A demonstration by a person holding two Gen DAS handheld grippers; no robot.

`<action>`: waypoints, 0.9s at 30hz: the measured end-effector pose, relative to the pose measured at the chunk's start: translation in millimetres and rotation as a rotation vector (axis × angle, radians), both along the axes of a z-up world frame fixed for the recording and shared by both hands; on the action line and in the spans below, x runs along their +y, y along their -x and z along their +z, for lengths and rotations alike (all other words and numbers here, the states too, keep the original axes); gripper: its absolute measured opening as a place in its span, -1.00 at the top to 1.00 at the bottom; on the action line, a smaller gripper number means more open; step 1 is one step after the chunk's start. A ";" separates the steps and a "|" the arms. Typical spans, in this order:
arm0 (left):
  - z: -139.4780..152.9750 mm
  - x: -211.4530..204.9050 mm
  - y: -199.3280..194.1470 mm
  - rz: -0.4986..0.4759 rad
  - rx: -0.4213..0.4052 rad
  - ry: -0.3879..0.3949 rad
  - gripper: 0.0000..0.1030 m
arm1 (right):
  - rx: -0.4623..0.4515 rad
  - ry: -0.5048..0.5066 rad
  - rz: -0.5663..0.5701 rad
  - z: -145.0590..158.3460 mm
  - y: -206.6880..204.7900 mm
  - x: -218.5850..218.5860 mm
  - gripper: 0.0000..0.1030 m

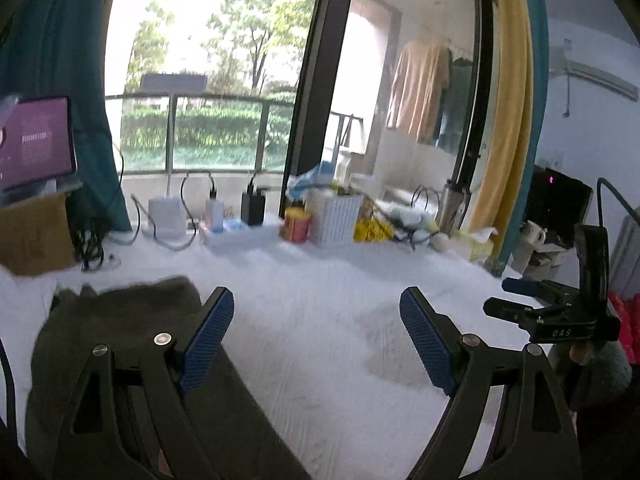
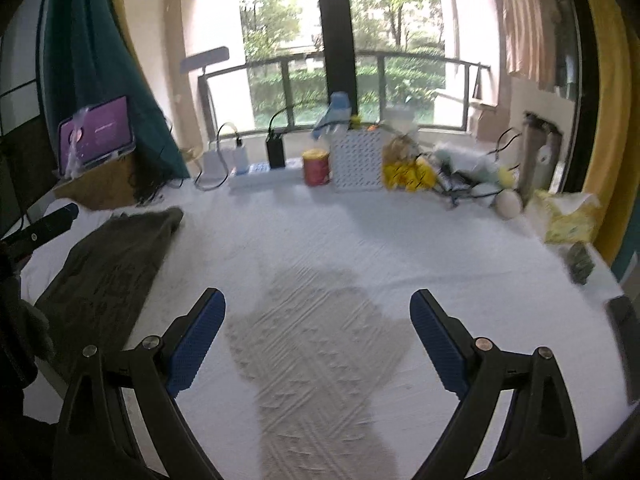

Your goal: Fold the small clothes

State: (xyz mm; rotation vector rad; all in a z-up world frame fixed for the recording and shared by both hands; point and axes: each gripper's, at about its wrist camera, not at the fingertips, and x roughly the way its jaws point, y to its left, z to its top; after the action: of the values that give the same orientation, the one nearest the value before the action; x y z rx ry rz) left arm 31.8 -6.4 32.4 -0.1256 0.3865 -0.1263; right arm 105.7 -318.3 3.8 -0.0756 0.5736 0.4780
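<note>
Left gripper (image 1: 316, 336): jaws wide, empty, above white table (image 1: 320, 280); dark olive garment (image 1: 120, 328) near left. Right gripper (image 2: 318, 340): jaws wide, empty

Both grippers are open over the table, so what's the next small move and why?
Probably lower the left gripper onto the dark green garment's near edge: its jaws stand open, holding nothing, and the garment lies flat just beneath it, while the right gripper hovers over bare white tablecloth.
</note>
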 end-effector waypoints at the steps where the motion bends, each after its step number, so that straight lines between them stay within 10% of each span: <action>1: 5.3 -0.7 1.0 0.001 -0.011 -0.008 -0.70 | -0.011 -0.001 -0.006 3.9 0.7 -2.6 -0.80; 27: 86.3 2.9 48.0 0.111 -0.276 -0.170 -0.70 | -0.330 -0.024 -0.142 107.7 35.9 -31.9 -0.87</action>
State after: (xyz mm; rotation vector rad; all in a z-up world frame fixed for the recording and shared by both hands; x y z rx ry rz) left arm -16.3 -3.5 118.8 0.0390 0.1136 0.0000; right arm 69.9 -350.1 111.5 -0.0880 0.2469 0.3251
